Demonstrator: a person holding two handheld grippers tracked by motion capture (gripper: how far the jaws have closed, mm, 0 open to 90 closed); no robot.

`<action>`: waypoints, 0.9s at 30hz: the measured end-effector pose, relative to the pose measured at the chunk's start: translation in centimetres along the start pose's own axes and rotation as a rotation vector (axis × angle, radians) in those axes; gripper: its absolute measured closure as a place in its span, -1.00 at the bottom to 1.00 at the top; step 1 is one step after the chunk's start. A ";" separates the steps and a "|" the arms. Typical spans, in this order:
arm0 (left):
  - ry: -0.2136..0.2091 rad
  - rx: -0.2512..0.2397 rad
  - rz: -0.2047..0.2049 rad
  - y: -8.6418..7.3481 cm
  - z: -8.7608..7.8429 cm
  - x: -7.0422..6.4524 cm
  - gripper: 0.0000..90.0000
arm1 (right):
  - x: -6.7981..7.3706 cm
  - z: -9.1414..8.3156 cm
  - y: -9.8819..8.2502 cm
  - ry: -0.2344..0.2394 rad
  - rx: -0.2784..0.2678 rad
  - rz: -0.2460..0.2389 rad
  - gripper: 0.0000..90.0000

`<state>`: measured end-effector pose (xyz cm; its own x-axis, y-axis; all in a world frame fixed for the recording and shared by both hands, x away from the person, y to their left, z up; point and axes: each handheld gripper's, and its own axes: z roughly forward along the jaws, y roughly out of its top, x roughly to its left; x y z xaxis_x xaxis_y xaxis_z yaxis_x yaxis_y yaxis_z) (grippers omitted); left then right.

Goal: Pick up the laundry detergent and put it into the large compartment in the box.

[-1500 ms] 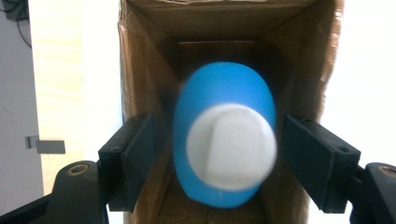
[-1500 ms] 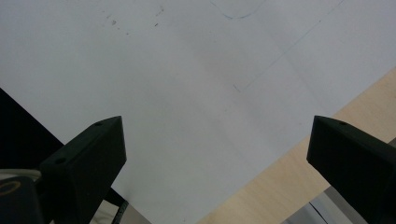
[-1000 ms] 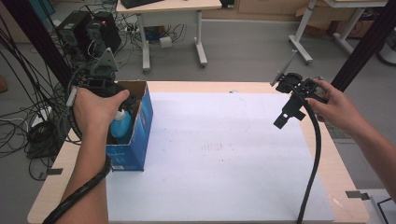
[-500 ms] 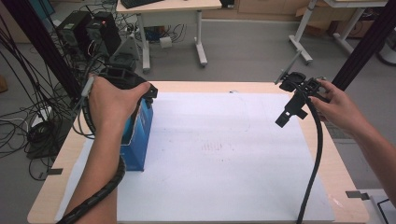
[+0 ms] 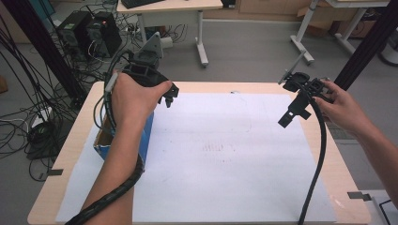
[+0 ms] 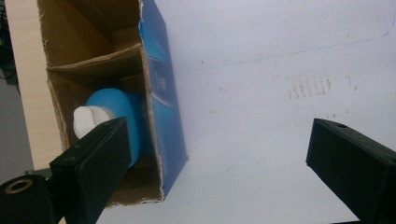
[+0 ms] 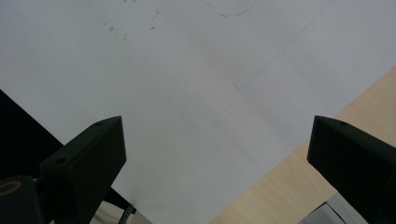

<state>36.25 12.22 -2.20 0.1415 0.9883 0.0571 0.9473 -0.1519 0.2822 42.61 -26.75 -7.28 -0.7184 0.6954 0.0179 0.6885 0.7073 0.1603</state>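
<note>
A blue cardboard box (image 5: 146, 135) lies open at the table's left side. In the left gripper view a blue bottle (image 6: 116, 111) with a white cap (image 6: 85, 120) rests inside the box (image 6: 161, 93). My left gripper (image 5: 169, 97) hovers above the box's far end; its jaws have just been opening and stand wide apart with nothing between them (image 6: 219, 158). My right gripper (image 5: 293, 115) hangs over the right part of the white paper sheet (image 5: 225, 154), open and empty (image 7: 215, 158). Below it are the sheet (image 7: 187, 84) and the wooden table edge (image 7: 299, 177).
The sheet covers most of the wooden table (image 5: 70, 154). Computer towers (image 5: 89, 33) and tangled cables (image 5: 28, 131) sit on the floor beyond the left edge. A desk (image 5: 187, 9) stands behind, and a black post (image 5: 371, 37) rises at the far right.
My left hand has lifted out of the box and moved up and toward the far side, leaving the blue bottle inside. The right hand has stayed in place.
</note>
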 end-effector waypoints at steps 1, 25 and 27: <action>0.000 0.001 0.000 0.0 0.0 0.0 -0.84 | -0.1 0.0 -0.1 -0.002 0.002 0.003 -0.90; -0.008 0.012 -0.002 -0.1 0.6 0.3 -0.84 | 0.3 -0.3 -0.4 -0.012 0.000 0.001 -0.90; -0.007 0.013 -0.007 -0.1 0.7 0.3 -0.84 | 0.3 -0.3 -0.4 -0.009 -0.003 -0.004 -0.90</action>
<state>36.35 12.57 -2.86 0.1370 0.9894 0.0482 0.9519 -0.1449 0.2698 42.07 -26.88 -7.09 -0.7200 0.6939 0.0080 0.6855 0.7095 0.1634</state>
